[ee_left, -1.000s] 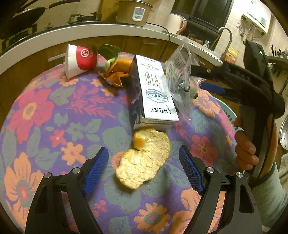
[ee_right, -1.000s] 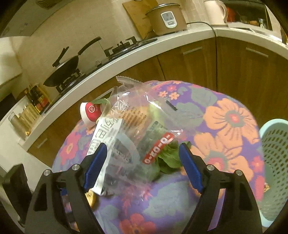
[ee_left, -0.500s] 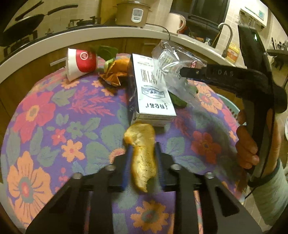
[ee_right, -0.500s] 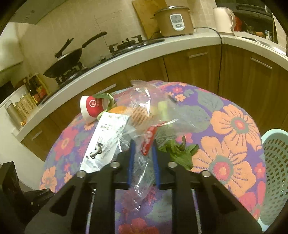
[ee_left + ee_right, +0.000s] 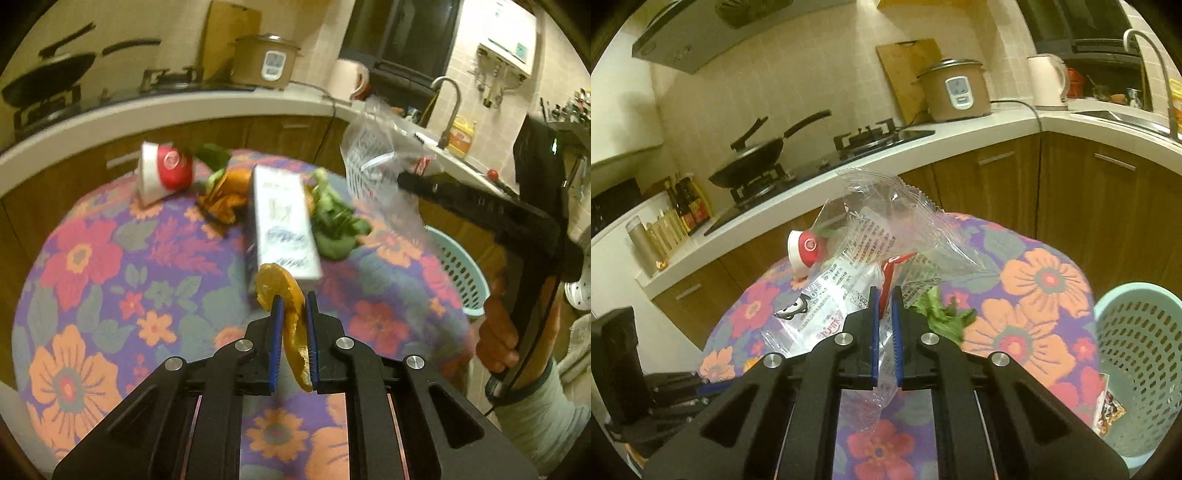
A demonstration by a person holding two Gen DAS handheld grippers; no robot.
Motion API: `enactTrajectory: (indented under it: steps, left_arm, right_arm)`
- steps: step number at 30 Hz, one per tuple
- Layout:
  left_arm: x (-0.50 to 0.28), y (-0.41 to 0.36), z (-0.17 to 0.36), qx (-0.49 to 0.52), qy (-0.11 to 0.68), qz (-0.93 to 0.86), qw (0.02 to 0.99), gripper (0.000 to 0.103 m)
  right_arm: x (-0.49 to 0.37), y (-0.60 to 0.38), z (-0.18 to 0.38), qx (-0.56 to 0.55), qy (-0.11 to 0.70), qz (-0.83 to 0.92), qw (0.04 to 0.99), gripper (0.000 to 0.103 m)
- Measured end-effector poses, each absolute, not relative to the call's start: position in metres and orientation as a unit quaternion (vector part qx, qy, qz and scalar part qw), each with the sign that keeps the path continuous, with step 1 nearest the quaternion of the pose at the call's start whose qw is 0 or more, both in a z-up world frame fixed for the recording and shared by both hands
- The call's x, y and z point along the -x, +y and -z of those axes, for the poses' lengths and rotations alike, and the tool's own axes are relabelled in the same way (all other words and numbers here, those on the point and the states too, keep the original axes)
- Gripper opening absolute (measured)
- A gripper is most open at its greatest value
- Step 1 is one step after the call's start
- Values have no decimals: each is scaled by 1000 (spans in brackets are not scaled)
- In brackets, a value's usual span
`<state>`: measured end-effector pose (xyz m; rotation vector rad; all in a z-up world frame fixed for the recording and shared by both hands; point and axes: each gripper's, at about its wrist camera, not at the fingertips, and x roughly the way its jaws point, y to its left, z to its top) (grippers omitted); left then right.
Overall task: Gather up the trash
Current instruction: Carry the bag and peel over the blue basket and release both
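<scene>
1. Orange peel (image 5: pixel 286 306) was pinched edge-on between L gripper (image 5: pixel 294 312) fingers, lifted off the table (image 5: pixel 110 266), curling up over the fingertips.
2. Clear plastic bag (image 5: pixel 882 247) was clamped in R gripper (image 5: pixel 884 306) fingers near its red label strip; most of the bag stuck up and forward, a tail hung below the fingers.
3. Both sets of fingers were closed tight on their trash, only the item's thickness between pads.
4. Teal basket (image 5: pixel 1137 332) sat just beside the table on the R side, some wrapper already in the bottom; seen from L cam too (image 5: pixel 456 266).
5. Left on the table: white carton (image 5: pixel 282 225), red/white cup (image 5: pixel 164 173) on its side, greens (image 5: pixel 332 221), orange wrapper scrap (image 5: pixel 225 195).
6. Judgement: step in hand = carry both to the basket. Do it well: keep the grip firm, peel hold looks thin so avoid jerks; get the fingers over the basket rim before opening; bag is light and could cling or drift, so release low inside; swing L across w/o hitting the R tool.
</scene>
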<state>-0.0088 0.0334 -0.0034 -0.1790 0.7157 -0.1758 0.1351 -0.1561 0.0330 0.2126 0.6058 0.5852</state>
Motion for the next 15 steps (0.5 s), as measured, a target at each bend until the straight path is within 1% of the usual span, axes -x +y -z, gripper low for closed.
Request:
enactTrajectory:
  steps: [7, 15]
  left_arm:
    - [-16, -19, -34, 40, 330, 119, 936, 10]
    - [-65, -94, -47, -8, 333, 163, 928, 10]
  right_arm:
    - [-126, -222, -26, -118, 288, -235, 921, 4]
    - [-124, -314, 4, -136, 298, -153, 932, 4]
